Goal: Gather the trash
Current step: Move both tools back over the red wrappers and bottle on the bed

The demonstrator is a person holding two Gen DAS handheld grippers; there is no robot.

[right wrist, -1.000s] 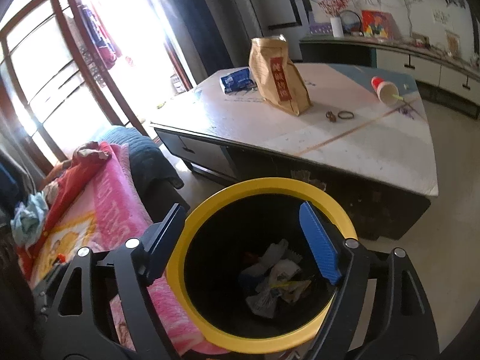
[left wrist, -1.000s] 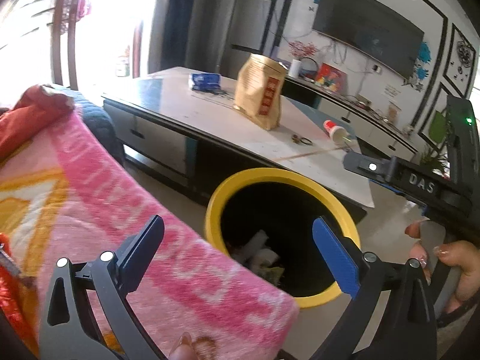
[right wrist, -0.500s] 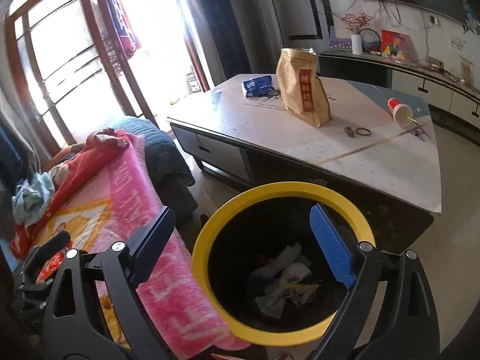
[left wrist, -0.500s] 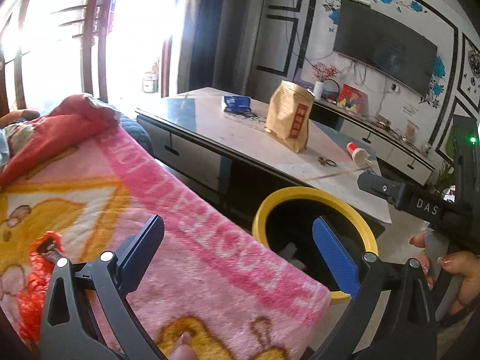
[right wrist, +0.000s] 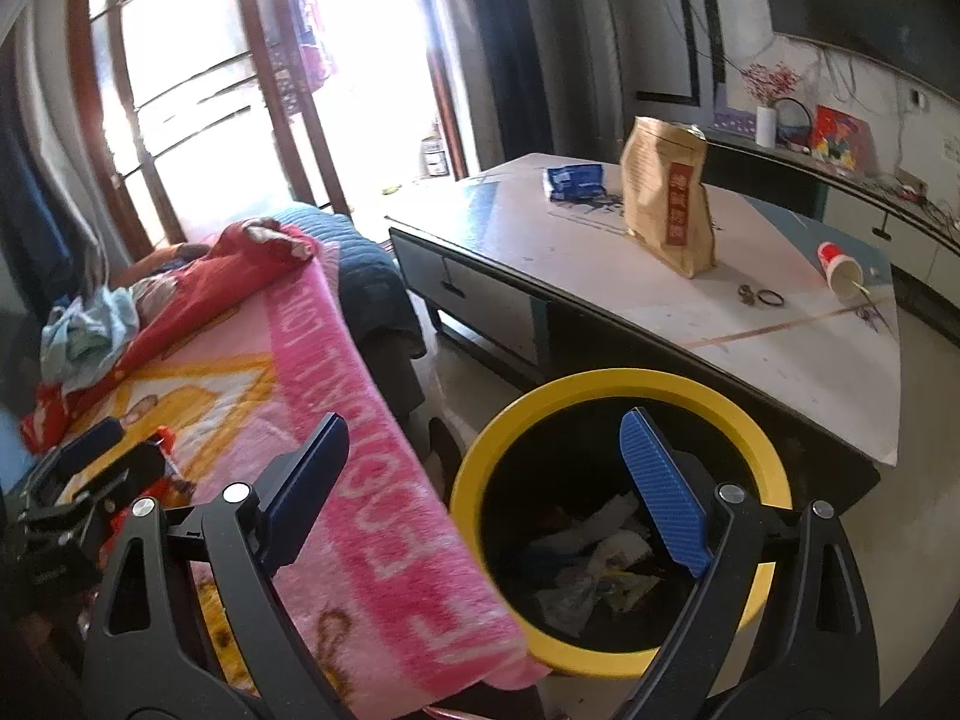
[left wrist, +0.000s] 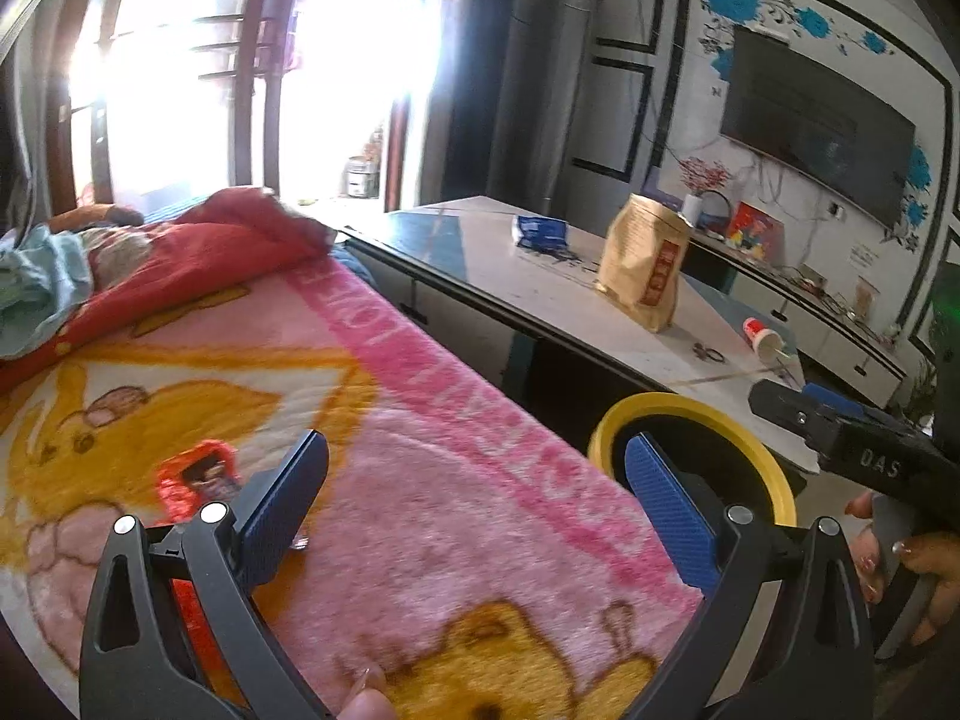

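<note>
- Two tongs, both mine: left gripper (left wrist: 477, 480) and right gripper (right wrist: 485, 474), each with two blue ribbed pads on black plastic arms.
- Left one: jaws spread wide, nothing between the pads; pink blanket (left wrist: 456, 516) lies beneath them.
- Right one: jaws have just been opening, now wide apart, nothing gripped; they frame the bin from above.
- One trash bin (right wrist: 606, 384), round, yellow rim, black inside, lower centre of the right view, on the floor between the blanket edge and the coffee table (right wrist: 780, 354).
- Crumpled trash (right wrist: 591, 576) sits at the bin bottom: white paper and wrapper bits, count unclear.
- On the table: one brown paper bag (right wrist: 669, 198) standing upright, one flat blue packet (right wrist: 573, 180), one red-and-white paper cup (right wrist: 840, 267) lying on its side, two small dark rings (right wrist: 761, 296) near the bag.
- One red crinkly wrapper (left wrist: 198, 480) lies on the fuzzy blanket, just left of my left pad, lower left of the left view.
- Left view only: my right hand (left wrist: 918, 570) on the right tong's handle at the right edge, a wall TV (left wrist: 816, 120) upper right; the bin is mostly hidden behind the right pad, contents not seen.
- Right view only: the bin's inside, my left tong at the lower left edge over the blanket, a blue cushion (right wrist: 366, 264) beyond it.
</note>
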